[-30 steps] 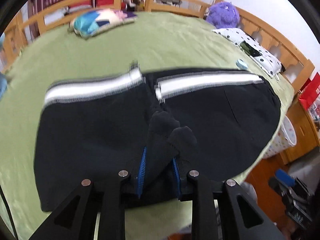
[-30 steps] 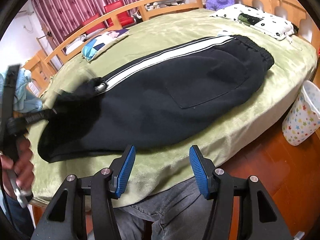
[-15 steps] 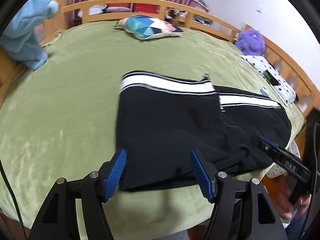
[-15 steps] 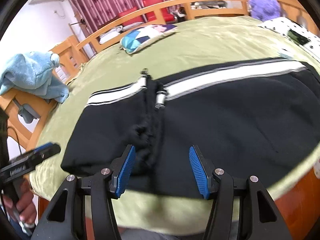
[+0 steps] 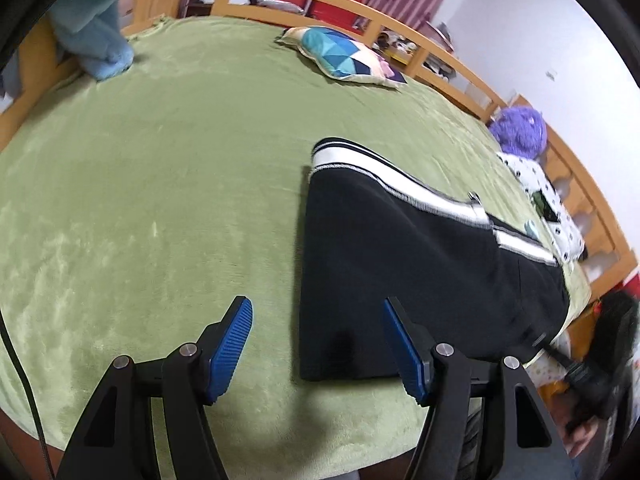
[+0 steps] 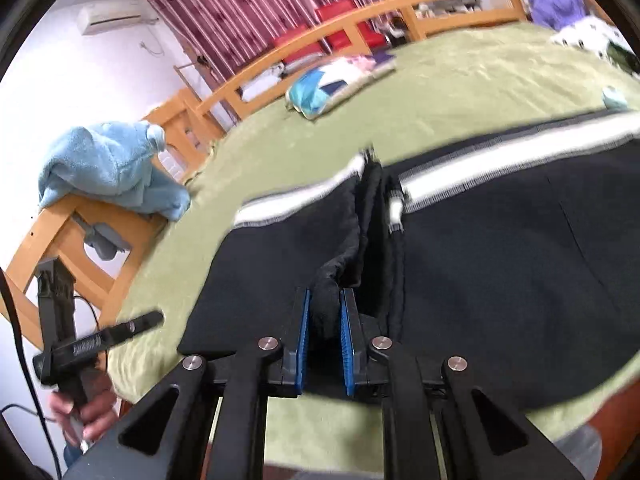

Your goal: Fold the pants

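— Where are the pants, and what do they look like?

— The pants [image 5: 420, 264] lie flat on the green blanket [image 5: 168, 184], near the bed's front edge. They are black, of a soft, matte knit, with a broad white stripe [image 5: 384, 178] edged in thin grey lines along the far side. In the left wrist view the near end makes a straight, squared-off edge with sharp corners. In the right wrist view a ridge of bunched black cloth [image 6: 360, 224] stands up across the middle of the garment.

— And the grippers?

— The right gripper [image 6: 325, 340] is closed on that ridge — a lump of black fabric sits squeezed between its ribbed blue pads [image 6: 304, 340]. The left gripper [image 5: 320, 344] has its fingers spread wide apart and grips nothing; its right blue pad [image 5: 404, 348] hangs over the near edge of the pants, its left one over bare blanket. A hand [image 6: 86, 408] holding the left gripper's black handle shows at the lower left of the right wrist view.

— What lies around them?

— The blanket is plush, with a mottled nap. A cushion [image 5: 344, 56] printed in blue and teal triangles rests near the far wooden rail [image 5: 360, 12]. A fluffy light-blue towel [image 6: 108, 164] is draped over the bed frame's corner. A fuzzy purple plush toy [image 5: 518, 130] sits beside a white pillow with black dots [image 5: 544, 192], and red chairs [image 6: 340, 24] stand before striped maroon curtains [image 6: 256, 4].
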{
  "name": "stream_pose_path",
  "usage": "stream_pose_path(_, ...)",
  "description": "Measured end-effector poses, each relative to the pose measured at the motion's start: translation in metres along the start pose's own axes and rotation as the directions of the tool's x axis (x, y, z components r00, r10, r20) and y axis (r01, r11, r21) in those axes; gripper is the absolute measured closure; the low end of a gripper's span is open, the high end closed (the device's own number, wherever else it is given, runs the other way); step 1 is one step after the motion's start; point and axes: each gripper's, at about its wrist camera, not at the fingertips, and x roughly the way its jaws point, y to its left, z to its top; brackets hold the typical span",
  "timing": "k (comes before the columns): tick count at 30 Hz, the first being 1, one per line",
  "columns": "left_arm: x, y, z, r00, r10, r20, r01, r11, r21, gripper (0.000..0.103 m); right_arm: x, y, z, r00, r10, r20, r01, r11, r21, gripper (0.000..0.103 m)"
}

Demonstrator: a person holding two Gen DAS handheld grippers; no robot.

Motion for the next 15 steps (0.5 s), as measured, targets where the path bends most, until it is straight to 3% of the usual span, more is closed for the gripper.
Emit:
stream_pose_path(2,0.004,0.008,0.003,1.000,-0.010,-0.015,0.009,1.000,-0.027,0.039,0.025,0.000,-0.010,0.993,-0.063,-0.096,0.061,0.998,-0.023,0.082)
stream_pose_path(4,0.004,0.013,0.006,1.000,-0.007,-0.017,0.007,0.999,-0.036,0.039,0.029,0.001,-0.010,0.992,-0.067,-0.103,0.064,0.997,-0.031,0.080)
stream_pose_path(6,0.000,0.017,0.007,1.000,0.000,-0.001,0.000,1.000,-0.030,0.039,0.021,0.005,0.002,0.997,-0.048,-0.060,0.045,0.998,-0.039,0.067)
stream_pose_path(8,-0.003,0.021,0.010,1.000,0.007,0.012,-0.007,0.999,-0.035,0.039,0.016,0.003,0.016,0.999,-0.039,0.011,0.040,0.999,-0.015,0.039)
stream_pose_path(12,-0.002,0.029,0.014,1.000,0.009,0.009,-0.009,0.998,-0.061,0.039,0.047,-0.002,0.049,0.997,-0.073,0.013,0.073,0.997,0.006,0.037)
stream_pose_path(15,-0.001,0.030,0.016,1.000,0.024,0.001,-0.024,0.998,-0.058,0.039,0.085,-0.019,0.069,0.995,-0.088,-0.057,0.092,0.993,0.075,0.037)
